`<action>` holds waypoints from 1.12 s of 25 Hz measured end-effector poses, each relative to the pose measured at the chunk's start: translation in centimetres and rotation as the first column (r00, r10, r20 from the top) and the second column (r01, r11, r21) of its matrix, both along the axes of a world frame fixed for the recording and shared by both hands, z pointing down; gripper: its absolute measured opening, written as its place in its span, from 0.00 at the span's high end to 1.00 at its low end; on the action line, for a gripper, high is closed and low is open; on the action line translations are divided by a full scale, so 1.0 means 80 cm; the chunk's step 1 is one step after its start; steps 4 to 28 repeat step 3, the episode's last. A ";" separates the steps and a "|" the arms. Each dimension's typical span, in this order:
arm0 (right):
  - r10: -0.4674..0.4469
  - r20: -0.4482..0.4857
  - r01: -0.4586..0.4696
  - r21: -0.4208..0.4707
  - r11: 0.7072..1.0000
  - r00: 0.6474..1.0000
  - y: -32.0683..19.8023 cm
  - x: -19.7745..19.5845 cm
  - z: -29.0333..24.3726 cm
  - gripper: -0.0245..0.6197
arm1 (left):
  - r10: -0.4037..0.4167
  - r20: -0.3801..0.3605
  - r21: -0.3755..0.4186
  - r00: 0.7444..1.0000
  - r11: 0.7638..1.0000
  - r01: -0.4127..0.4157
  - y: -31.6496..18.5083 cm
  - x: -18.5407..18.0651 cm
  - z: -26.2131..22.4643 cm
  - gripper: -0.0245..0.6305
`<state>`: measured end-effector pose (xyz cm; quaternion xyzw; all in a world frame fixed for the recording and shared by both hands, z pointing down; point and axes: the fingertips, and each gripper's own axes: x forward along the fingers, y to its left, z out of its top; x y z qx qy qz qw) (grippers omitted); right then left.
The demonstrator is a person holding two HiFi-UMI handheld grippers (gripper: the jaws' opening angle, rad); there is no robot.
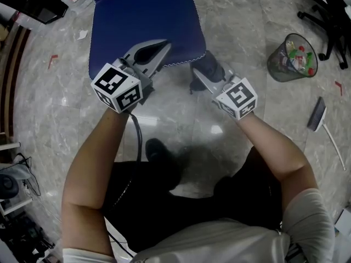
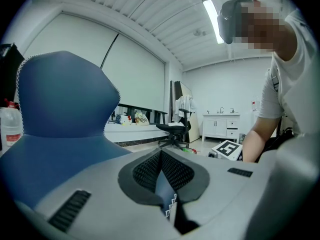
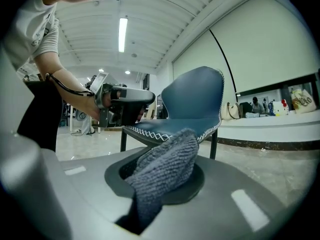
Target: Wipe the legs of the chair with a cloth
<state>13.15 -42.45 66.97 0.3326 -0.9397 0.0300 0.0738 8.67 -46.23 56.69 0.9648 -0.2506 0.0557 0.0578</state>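
Observation:
The blue chair (image 1: 142, 21) stands in front of me, its seat edged with white stitching. My left gripper (image 1: 159, 51) is shut on the seat's front edge; in the left gripper view the jaws (image 2: 162, 176) pinch a strip of blue stitched seat (image 2: 164, 189), with the chair back (image 2: 60, 99) at the left. My right gripper (image 1: 198, 76) is shut on a grey cloth (image 1: 211, 67) just right of the seat's front corner. The cloth (image 3: 167, 169) bunches out of the shut jaws in the right gripper view. Beyond it are the chair (image 3: 195, 99), a dark leg (image 3: 214, 144) and the left gripper (image 3: 145, 101).
A wire bin (image 1: 292, 58) with litter stands on the marble floor at the right, and a long-handled dustpan (image 1: 318, 114) lies near it. An office chair base (image 1: 329, 21) is at the far right. A water bottle (image 2: 10, 126) stands left of the chair.

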 end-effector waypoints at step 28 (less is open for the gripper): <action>-0.002 0.007 0.003 -0.004 1.000 1.000 0.001 0.001 0.000 0.87 | -0.002 0.000 0.000 1.000 1.000 0.002 -0.001 0.000 0.000 0.96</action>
